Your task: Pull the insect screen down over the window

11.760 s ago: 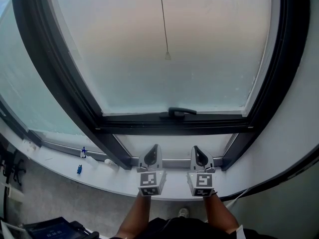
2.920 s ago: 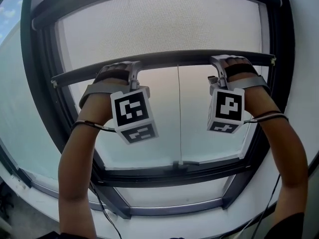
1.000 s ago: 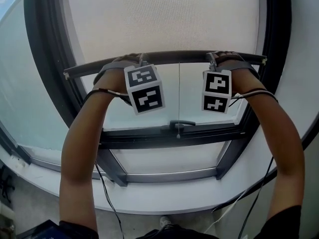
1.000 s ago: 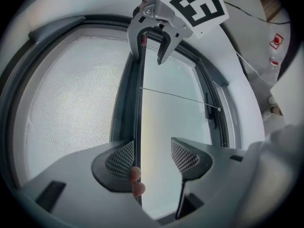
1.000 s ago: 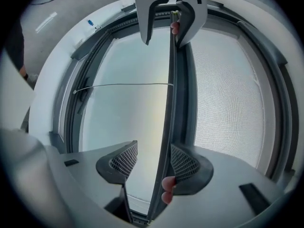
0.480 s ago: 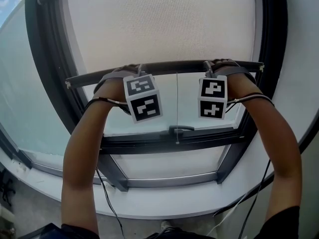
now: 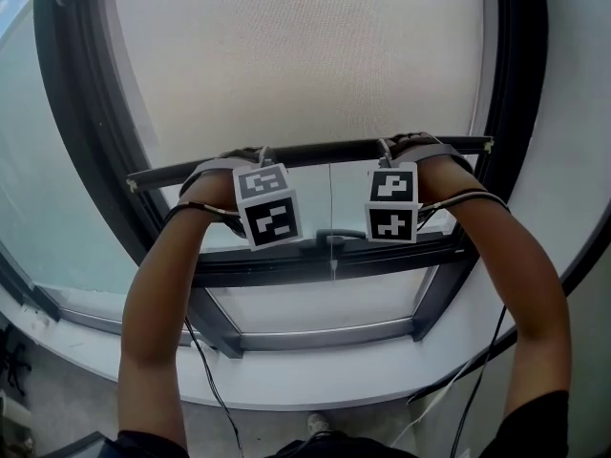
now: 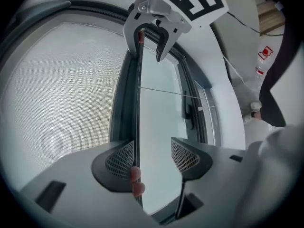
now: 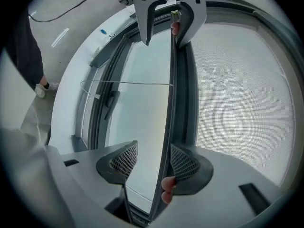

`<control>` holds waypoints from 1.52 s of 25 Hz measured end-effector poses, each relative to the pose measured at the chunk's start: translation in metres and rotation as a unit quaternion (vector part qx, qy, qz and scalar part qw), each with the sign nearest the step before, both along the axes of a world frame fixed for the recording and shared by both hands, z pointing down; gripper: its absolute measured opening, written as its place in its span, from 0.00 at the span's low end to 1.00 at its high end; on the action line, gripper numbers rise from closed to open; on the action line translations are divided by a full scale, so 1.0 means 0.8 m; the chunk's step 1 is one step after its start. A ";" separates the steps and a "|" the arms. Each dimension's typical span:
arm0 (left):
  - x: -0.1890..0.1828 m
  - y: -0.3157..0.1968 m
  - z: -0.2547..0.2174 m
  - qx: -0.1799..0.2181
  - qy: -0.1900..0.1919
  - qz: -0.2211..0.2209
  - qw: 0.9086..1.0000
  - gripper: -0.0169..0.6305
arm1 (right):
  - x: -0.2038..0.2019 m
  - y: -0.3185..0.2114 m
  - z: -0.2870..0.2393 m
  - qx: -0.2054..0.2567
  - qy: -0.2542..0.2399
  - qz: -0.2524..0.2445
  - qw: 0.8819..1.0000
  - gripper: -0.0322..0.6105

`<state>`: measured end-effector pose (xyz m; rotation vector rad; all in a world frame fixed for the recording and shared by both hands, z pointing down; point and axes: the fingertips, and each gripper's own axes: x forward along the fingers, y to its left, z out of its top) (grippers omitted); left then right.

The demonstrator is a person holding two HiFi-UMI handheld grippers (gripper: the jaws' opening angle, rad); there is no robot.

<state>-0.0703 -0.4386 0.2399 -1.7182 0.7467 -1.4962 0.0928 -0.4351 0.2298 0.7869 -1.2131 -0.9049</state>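
The insect screen's pale mesh (image 7: 296, 55) covers the upper window. Its dark bottom bar (image 7: 320, 153) runs across at mid height, above the window handle (image 7: 334, 236). A thin pull cord (image 7: 331, 213) hangs from the bar's middle. My left gripper (image 7: 250, 157) and right gripper (image 7: 401, 144) sit on the bar either side of the cord. In the left gripper view the bar (image 8: 137, 103) lies against the left pad of the open left gripper (image 8: 153, 151). In the right gripper view the bar (image 9: 168, 118) rests against the right pad of the open right gripper (image 9: 153, 151). A person's fingertips touch the bar at each gripper.
The dark window frame (image 7: 516, 113) borders the screen, with a crossbar (image 7: 315, 265) below the handle. A white sill (image 7: 315, 375) curves along the bottom. Cables (image 7: 205, 370) hang from both forearms. A fixed glass pane (image 7: 57, 208) lies to the left.
Both grippers and the bottom bar have moved downward together, closer to the window handle. More mesh shows above the bar than a second ago.
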 end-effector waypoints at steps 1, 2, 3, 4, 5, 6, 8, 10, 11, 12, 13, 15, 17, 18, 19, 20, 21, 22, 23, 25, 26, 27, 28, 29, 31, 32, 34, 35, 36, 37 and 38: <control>0.001 -0.001 0.008 -0.002 0.001 -0.001 1.000 0.41 | 0.001 -0.001 0.008 -0.003 -0.001 0.000 1.000 0.39; 0.001 -0.001 0.015 -0.004 0.003 -0.001 1.000 0.41 | 0.001 -0.001 0.015 -0.006 -0.004 0.000 1.000 0.39; 0.002 0.000 0.021 -0.005 0.004 -0.002 1.000 0.41 | 0.001 0.000 0.022 -0.010 -0.008 0.000 1.000 0.39; 0.003 0.000 0.030 -0.007 0.004 -0.002 1.000 0.41 | 0.002 0.001 0.030 -0.016 -0.012 0.001 1.000 0.39; 0.004 0.001 0.039 -0.011 0.004 -0.003 1.000 0.41 | 0.002 0.002 0.040 -0.023 -0.014 0.003 1.000 0.39; 0.004 0.001 0.051 -0.016 0.003 -0.002 1.000 0.41 | 0.002 0.002 0.051 -0.031 -0.015 0.004 0.999 0.39; 0.004 0.001 0.073 -0.031 0.004 -0.001 1.000 0.41 | 0.002 0.003 0.073 -0.047 -0.014 0.004 0.999 0.39; 0.004 0.001 0.087 -0.038 0.007 0.000 0.999 0.41 | 0.002 0.003 0.087 -0.048 -0.012 0.000 0.999 0.39; 0.004 0.001 0.090 -0.039 0.009 0.001 0.999 0.41 | 0.002 0.002 0.090 -0.043 -0.012 -0.002 0.999 0.39; 0.004 0.001 0.090 -0.039 0.011 0.000 0.999 0.41 | 0.002 0.002 0.090 -0.038 -0.014 -0.003 0.999 0.39; 0.004 0.001 0.089 -0.040 0.013 0.000 0.999 0.41 | 0.002 0.002 0.090 -0.035 -0.017 -0.003 0.999 0.39; 0.004 0.001 0.089 -0.035 0.011 -0.001 0.999 0.41 | 0.002 0.002 0.090 -0.033 -0.023 -0.001 0.999 0.39; 0.004 -0.001 0.094 -0.024 -0.001 -0.004 1.000 0.41 | 0.001 0.000 0.094 -0.029 -0.032 -0.002 0.999 0.39; 0.004 -0.002 0.095 -0.019 -0.008 -0.006 1.000 0.41 | 0.000 -0.001 0.095 -0.023 -0.038 -0.004 0.999 0.39; 0.003 -0.003 0.096 -0.015 -0.012 -0.007 1.000 0.41 | -0.001 -0.002 0.095 -0.014 -0.046 -0.005 0.999 0.39; 0.002 -0.004 0.096 -0.013 -0.015 -0.007 1.000 0.41 | -0.003 -0.003 0.095 -0.008 -0.056 -0.007 0.998 0.39; 0.001 -0.004 0.097 -0.012 -0.015 -0.007 1.000 0.41 | -0.004 -0.004 0.095 -0.005 -0.065 -0.007 0.998 0.39; 0.002 -0.004 0.098 -0.011 -0.013 -0.006 1.000 0.41 | -0.004 -0.003 0.096 -0.005 -0.072 -0.006 0.997 0.39; 0.002 -0.004 0.099 -0.011 -0.010 -0.005 1.000 0.41 | -0.004 -0.003 0.097 -0.006 -0.073 -0.003 0.997 0.39; 0.003 -0.004 0.100 -0.008 0.000 -0.002 1.000 0.41 | -0.003 -0.003 0.099 -0.004 -0.065 0.002 0.998 0.39; 0.003 -0.004 0.101 -0.007 0.005 -0.002 1.000 0.41 | -0.004 -0.003 0.099 -0.003 -0.064 0.003 0.998 0.39; 0.002 -0.004 0.102 -0.007 0.010 -0.002 1.000 0.41 | -0.005 -0.003 0.100 -0.003 -0.067 0.003 0.998 0.39; 0.001 -0.003 0.103 -0.008 0.013 -0.003 1.000 0.41 | -0.006 -0.003 0.102 -0.005 -0.072 0.004 0.997 0.39; 0.002 -0.003 0.105 -0.009 0.016 -0.002 1.000 0.41 | -0.006 -0.003 0.104 -0.009 -0.076 0.005 0.997 0.39; 0.003 -0.001 0.111 -0.017 0.021 0.001 1.000 0.41 | -0.006 0.000 0.109 -0.020 -0.079 0.009 0.997 0.39; 0.003 0.000 0.113 -0.023 0.022 0.002 0.999 0.41 | -0.006 0.001 0.111 -0.027 -0.078 0.011 0.997 0.39; 0.001 0.002 0.121 -0.039 0.022 0.003 0.999 0.41 | -0.007 0.003 0.118 -0.039 -0.075 0.013 0.996 0.39; 0.001 0.002 0.127 -0.046 0.023 0.004 0.999 0.41 | -0.008 0.004 0.125 -0.043 -0.075 0.013 0.996 0.39; 0.000 0.003 0.136 -0.052 0.027 0.005 0.998 0.41 | -0.009 0.004 0.134 -0.047 -0.077 0.013 0.996 0.39; 0.000 0.003 0.145 -0.057 0.031 0.005 0.998 0.41 | -0.009 0.004 0.143 -0.050 -0.079 0.013 0.996 0.39; 0.001 0.003 0.153 -0.059 0.035 0.004 0.998 0.41 | -0.009 0.004 0.151 -0.052 -0.081 0.013 0.995 0.39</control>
